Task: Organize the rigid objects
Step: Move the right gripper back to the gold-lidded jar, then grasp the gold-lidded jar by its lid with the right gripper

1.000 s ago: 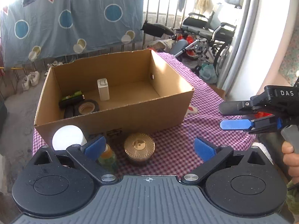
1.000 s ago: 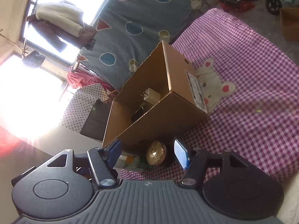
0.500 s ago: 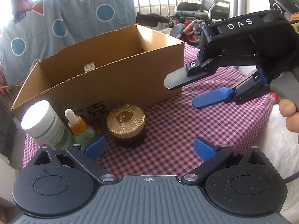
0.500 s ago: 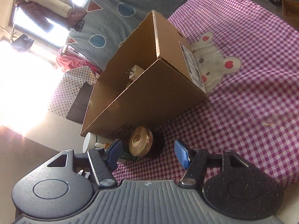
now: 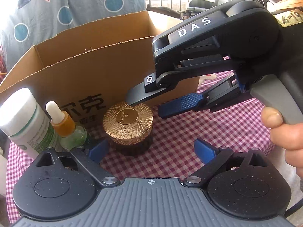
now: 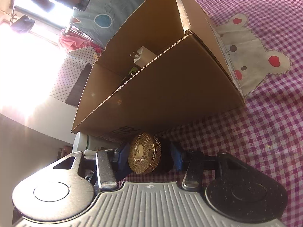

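Right tool reads "DAS", closing around jar.

Glossy gold metallic jar lid, finely ribbed — matt corrugated cardboard box — woven checked cotton tablecloth.

Window: flooded with glare.
Hanging sheet: grey, patterned with blue circles.
Surface: covered by checked cloth.

Blown-out window glare at left, fisheye-bent edges, cardboard box front shadowed.
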{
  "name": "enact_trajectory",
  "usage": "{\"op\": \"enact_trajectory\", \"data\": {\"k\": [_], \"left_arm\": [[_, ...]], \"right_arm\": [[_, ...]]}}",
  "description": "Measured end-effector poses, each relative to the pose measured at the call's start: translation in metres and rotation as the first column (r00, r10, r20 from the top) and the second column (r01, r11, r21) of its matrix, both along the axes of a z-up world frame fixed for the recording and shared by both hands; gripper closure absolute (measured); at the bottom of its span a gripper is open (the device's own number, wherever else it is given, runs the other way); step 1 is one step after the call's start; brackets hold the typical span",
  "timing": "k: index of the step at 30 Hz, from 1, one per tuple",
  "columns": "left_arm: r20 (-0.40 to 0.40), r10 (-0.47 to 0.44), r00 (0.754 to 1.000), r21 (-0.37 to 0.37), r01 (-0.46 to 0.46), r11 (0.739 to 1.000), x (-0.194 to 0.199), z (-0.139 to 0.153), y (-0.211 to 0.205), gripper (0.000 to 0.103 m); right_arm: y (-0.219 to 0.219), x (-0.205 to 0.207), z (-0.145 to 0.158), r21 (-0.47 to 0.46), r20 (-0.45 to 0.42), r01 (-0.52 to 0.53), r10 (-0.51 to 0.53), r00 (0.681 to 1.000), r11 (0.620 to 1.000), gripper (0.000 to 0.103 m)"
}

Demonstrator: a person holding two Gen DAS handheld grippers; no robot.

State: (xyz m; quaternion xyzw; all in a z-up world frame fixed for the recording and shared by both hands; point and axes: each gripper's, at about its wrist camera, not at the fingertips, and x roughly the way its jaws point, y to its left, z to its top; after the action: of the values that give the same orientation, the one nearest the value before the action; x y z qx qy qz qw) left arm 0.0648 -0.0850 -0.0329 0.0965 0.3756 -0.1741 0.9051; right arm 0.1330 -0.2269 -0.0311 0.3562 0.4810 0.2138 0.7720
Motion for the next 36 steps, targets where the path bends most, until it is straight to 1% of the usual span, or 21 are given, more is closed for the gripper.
{"op": "enact_trajectory", "data": {"k": [4, 7, 9, 16, 26, 29, 33, 36], "left_arm": [[0.002, 0.007, 1.000, 0.011, -0.007, 1.000, 0.001, -0.001, -0.002, 0.007], [-0.002, 0.004, 1.000, 0.009, -0.004, 1.000, 0.002, 0.000, -0.003, 0.007], [-0.003, 0.002, 1.000, 0.011, -0.002, 1.000, 0.002, 0.000, -0.005, 0.006], [-0.013, -0.022, 1.000, 0.000, 0.022, 1.000, -0.001, 0.000, -0.013, 0.006], [-0.007, -0.116, 0.993, -0.008, 0.116, 0.993, -0.015, 0.000, -0.032, 0.007], [0.001, -0.112, 0.994, 0.002, 0.112, 0.994, -0.016, 0.001, -0.033, 0.007], [0.015, -0.071, 0.997, 0.013, 0.071, 0.997, -0.015, 0.000, -0.029, 0.007], [-0.001, -0.041, 0.999, 0.018, 0.041, 0.999, -0.008, -0.003, -0.026, 0.007]], "right_arm": [[0.007, 0.010, -0.006, -0.001, -0.015, -0.021, 0.021, 1.000, 1.000, 0.053], [0.011, 0.014, -0.010, 0.030, -0.032, -0.037, 0.038, 0.999, 0.999, 0.053], [0.011, 0.014, -0.011, 0.034, -0.035, -0.041, 0.042, 0.998, 0.999, 0.053], [-0.005, 0.007, -0.010, 0.036, -0.040, -0.038, 0.040, 0.998, 0.999, 0.052], [-0.022, -0.007, -0.012, 0.046, -0.059, -0.003, 0.005, 0.998, 0.999, 0.053], [-0.028, -0.010, -0.011, 0.033, -0.055, 0.013, -0.011, 0.998, 0.999, 0.052], [-0.036, -0.009, -0.010, 0.024, -0.045, 0.041, -0.040, 0.998, 0.999, 0.052], [-0.041, -0.007, -0.010, 0.024, -0.036, 0.053, -0.052, 0.998, 0.998, 0.052]]}}
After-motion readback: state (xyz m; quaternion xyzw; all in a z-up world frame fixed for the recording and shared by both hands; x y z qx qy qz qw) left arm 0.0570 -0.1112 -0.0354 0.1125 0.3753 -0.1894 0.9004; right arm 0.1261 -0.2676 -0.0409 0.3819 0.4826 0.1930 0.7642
